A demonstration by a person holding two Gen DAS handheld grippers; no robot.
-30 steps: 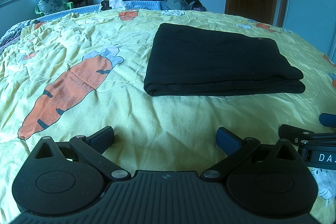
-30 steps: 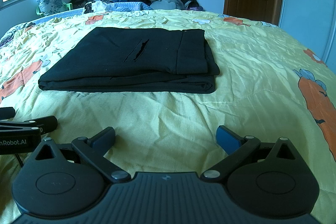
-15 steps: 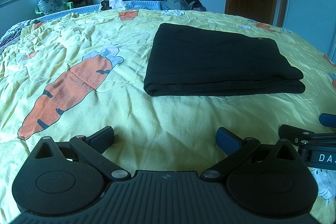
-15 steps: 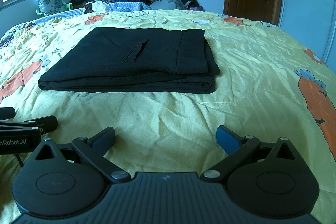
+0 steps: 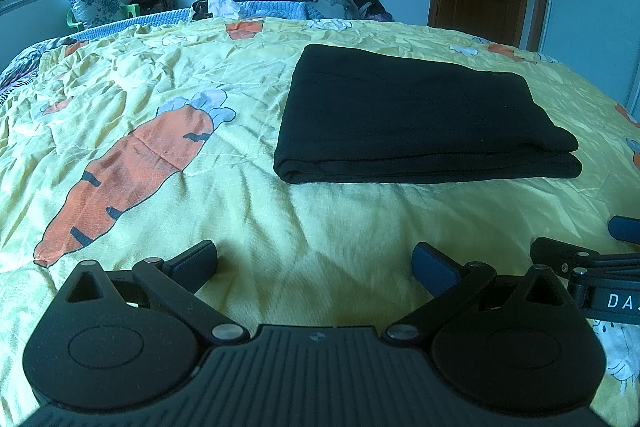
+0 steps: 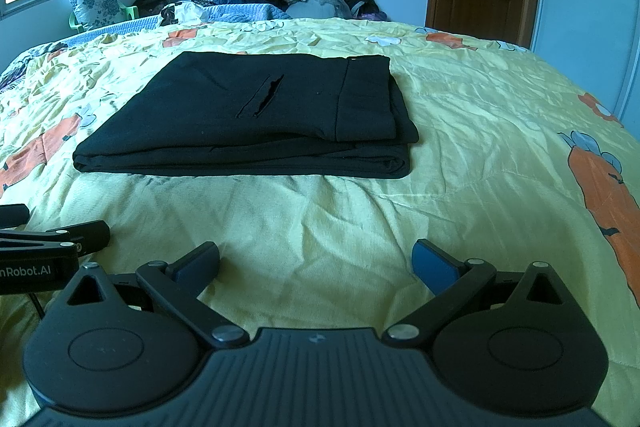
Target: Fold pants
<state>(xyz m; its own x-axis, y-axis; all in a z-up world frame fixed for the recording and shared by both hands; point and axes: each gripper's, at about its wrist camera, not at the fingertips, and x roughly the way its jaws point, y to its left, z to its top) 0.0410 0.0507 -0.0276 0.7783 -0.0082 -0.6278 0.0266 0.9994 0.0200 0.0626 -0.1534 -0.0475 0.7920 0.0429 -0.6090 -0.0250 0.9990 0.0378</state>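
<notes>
The black pants (image 6: 248, 123) lie folded into a neat stacked rectangle on the carrot-print bedspread (image 6: 480, 155); folding looks finished. The left gripper (image 5: 314, 261) and right gripper (image 6: 316, 261) rest nearby, jaws apart, empty.

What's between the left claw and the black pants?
Only bare, wrinkled yellow carrot-print bedspread lies between the open left claw and the folded black fabric pants, as the left wrist view shows.
</notes>
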